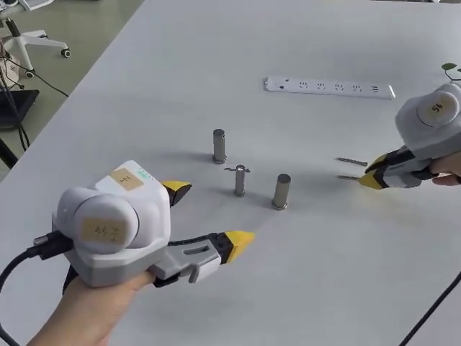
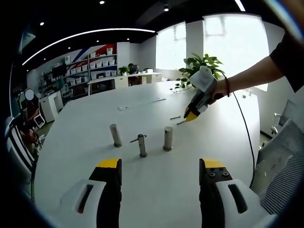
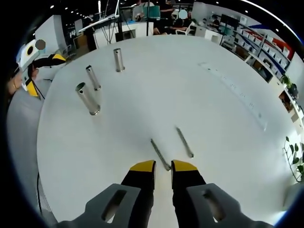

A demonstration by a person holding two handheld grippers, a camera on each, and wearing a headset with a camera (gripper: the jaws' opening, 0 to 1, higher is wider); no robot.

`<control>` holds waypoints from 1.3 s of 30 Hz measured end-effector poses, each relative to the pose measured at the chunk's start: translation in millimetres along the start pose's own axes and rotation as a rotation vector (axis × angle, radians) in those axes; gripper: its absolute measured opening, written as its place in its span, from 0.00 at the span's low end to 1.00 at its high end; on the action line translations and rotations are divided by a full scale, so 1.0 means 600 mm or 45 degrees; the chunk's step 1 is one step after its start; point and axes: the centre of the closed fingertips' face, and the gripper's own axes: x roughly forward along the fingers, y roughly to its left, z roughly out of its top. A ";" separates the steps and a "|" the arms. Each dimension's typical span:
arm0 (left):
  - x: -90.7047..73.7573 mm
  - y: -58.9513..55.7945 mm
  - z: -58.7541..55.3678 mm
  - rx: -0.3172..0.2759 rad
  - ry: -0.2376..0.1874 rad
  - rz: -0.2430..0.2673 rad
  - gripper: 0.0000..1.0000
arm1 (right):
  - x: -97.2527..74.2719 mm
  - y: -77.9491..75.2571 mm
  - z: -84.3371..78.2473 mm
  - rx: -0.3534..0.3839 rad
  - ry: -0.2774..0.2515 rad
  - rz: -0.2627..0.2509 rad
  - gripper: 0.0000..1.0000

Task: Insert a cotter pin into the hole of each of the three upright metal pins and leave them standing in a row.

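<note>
Left gripper [image 1: 210,215] idle up close; one pin of three fitted, by the look of it.
Fingers [image 1: 238,241] of that gripper wide apart, holding nothing, aimed at the row. Right gripper [image 1: 369,179] low over the surface [image 1: 324,274], its fingers nearly together astride the end of the nearer loose cotter pin [image 3: 160,156]; cannot tell whether clamped. Second loose cotter pin [image 3: 184,142] just beside it, lying flat. Farther out, three upright metal pins in a row: middle pin [image 1: 240,182] with a fitted cotter pin [image 1: 236,170] through its hole, far end pin [image 1: 219,145] and near end pin [image 1: 281,191] bare. Judged about a third done, two insertions left.
</note>
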 end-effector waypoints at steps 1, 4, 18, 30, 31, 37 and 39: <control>0.000 0.000 0.000 0.000 0.000 0.000 0.65 | 0.001 0.000 0.000 -0.011 0.007 0.005 0.07; -0.001 -0.001 -0.001 0.001 0.002 0.001 0.65 | 0.005 -0.001 0.000 -0.032 0.032 0.015 0.05; -0.004 0.000 -0.001 0.002 0.002 -0.007 0.65 | 0.012 0.000 -0.001 -0.081 0.150 0.091 0.03; -0.004 -0.001 -0.005 -0.005 0.007 -0.012 0.65 | 0.016 -0.007 -0.005 -0.072 0.106 0.077 0.00; -0.005 -0.001 -0.004 -0.004 0.006 -0.011 0.65 | 0.016 -0.006 -0.004 -0.071 0.106 0.078 0.00; -0.004 0.000 -0.004 -0.009 0.002 -0.004 0.66 | 0.012 0.003 -0.004 -0.116 0.115 0.058 0.00; -0.004 -0.001 -0.003 -0.006 0.000 -0.004 0.66 | 0.011 0.005 -0.003 -0.133 0.119 0.047 0.00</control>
